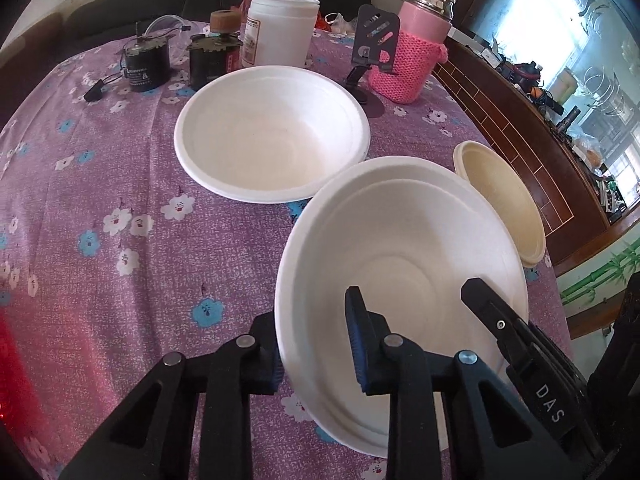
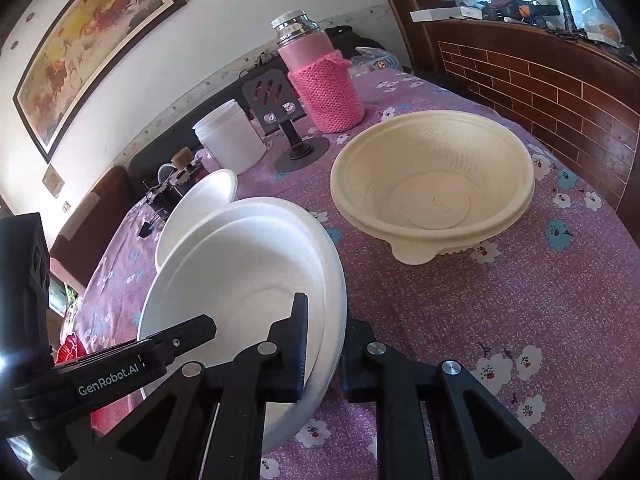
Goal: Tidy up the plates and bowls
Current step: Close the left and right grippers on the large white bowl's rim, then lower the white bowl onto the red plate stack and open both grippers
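On the flowered purple tablecloth (image 1: 120, 184), both grippers clamp the near white bowls' (image 1: 400, 248) rim: left gripper (image 1: 316, 344) marked "DAS", right gripper (image 2: 324, 352); "GenRobot.AI" shows on the left gripper. Only the right view shows the horse painting (image 2: 92, 36); the cream bowl (image 2: 432, 184) sits apart.

We see the stacked bowls (image 1: 400, 248) nearest us on the surface (image 1: 120, 280), one nested in the other, with the left gripper (image 1: 316, 344) astride their left rim and the right gripper (image 2: 324, 348) astride their right rim. Beyond them to the left lies a single bowl (image 1: 272, 132); to their right stands a ribbed bowl (image 2: 432, 184). Behind these, along the far side, we find two motors (image 1: 140, 66), a jar (image 1: 280, 30), a phone stand (image 1: 370, 46) and a flask (image 1: 416, 44).
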A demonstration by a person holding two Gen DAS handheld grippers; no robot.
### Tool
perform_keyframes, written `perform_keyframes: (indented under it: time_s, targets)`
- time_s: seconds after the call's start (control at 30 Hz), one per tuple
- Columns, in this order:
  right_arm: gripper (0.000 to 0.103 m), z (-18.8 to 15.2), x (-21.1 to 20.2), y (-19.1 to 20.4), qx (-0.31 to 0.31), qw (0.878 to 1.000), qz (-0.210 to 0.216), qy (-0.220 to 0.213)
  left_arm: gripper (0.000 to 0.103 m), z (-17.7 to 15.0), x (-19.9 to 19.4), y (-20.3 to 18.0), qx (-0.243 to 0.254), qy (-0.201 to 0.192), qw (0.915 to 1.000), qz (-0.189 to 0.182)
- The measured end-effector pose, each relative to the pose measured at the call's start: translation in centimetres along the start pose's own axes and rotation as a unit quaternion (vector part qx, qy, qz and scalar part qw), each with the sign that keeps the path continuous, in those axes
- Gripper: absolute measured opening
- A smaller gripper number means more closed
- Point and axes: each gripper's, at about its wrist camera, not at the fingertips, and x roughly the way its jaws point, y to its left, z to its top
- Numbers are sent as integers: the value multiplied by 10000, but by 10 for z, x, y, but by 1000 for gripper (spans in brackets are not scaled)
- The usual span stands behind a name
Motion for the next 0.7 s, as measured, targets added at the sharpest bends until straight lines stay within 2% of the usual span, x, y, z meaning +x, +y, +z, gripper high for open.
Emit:
perform_keyframes:
  time_s: [0.33, 0.47, 0.7]
  targets:
    - [12, -9, -8, 26, -438, 9978, 480, -144, 25, -27, -46, 20, -107, -451, 9987, 233]
    - [12, -14, -7, 40, -403, 9953, 876, -1, 25, -37, -73, 31, -133, -735, 9965, 386]
    - [12, -30, -18, 96, -693, 9904, 1183, 192, 25, -57, -131, 68, -326, -1284, 9887, 698]
